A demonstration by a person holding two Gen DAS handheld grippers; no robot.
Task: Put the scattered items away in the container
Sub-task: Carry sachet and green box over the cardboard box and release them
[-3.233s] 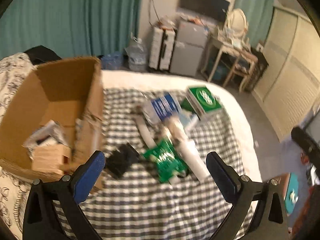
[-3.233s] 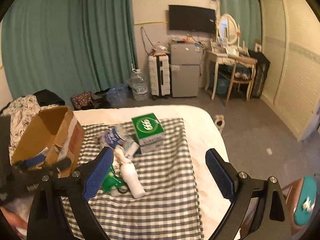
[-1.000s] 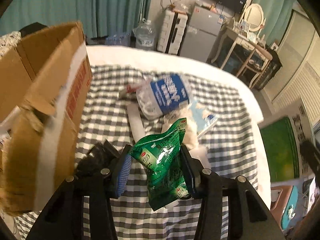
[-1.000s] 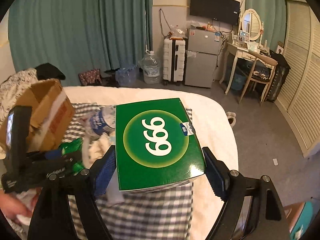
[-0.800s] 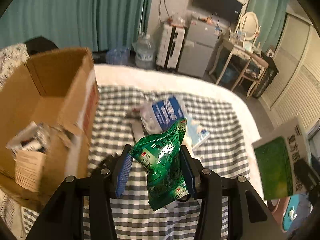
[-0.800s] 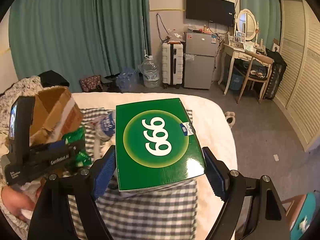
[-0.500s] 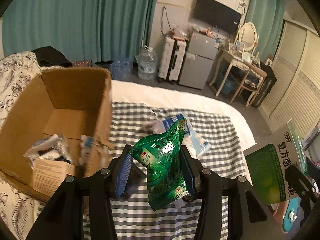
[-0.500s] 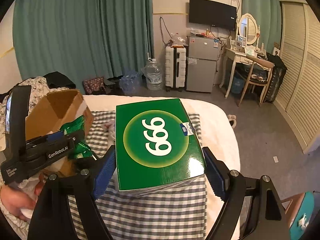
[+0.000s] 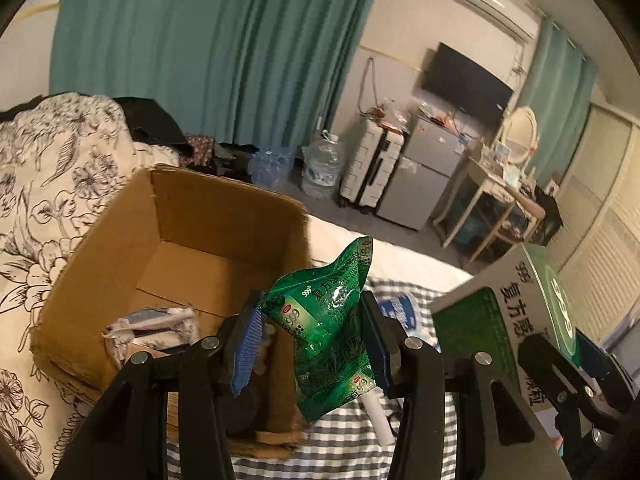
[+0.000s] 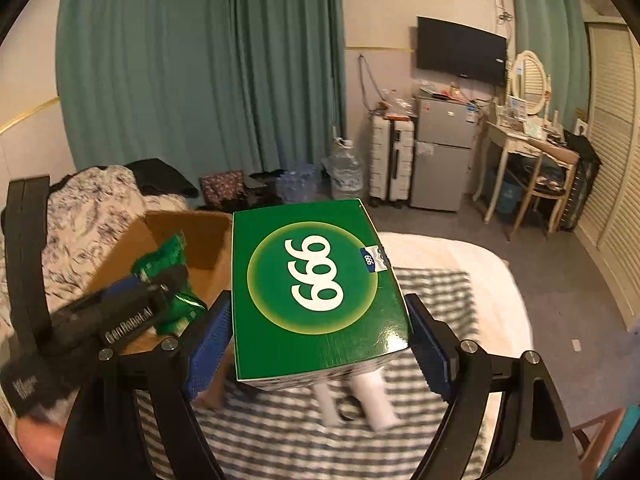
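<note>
My left gripper [image 9: 312,340] is shut on a green foil packet [image 9: 328,328] and holds it in the air over the near right wall of the open cardboard box [image 9: 120,232]; this gripper and its packet [image 10: 168,276] show in the right wrist view too. The box holds a crumpled white pack [image 9: 152,328]. My right gripper [image 10: 316,340] is shut on a green "999" medicine box [image 10: 316,288], held above the checked cloth; that box also shows at the right of the left wrist view [image 9: 500,320].
A white tube [image 10: 376,404] and a blue-white pack [image 9: 400,312] lie on the checked cloth [image 10: 436,292] of the bed. A floral quilt [image 9: 44,168] lies left of the box. A suitcase, a fridge [image 10: 440,164] and a dressing table stand at the far wall.
Both grippers closed on their items and lifted them. The left gripper has carried the green packet left and up toward the box. The right gripper has followed with the green box.
</note>
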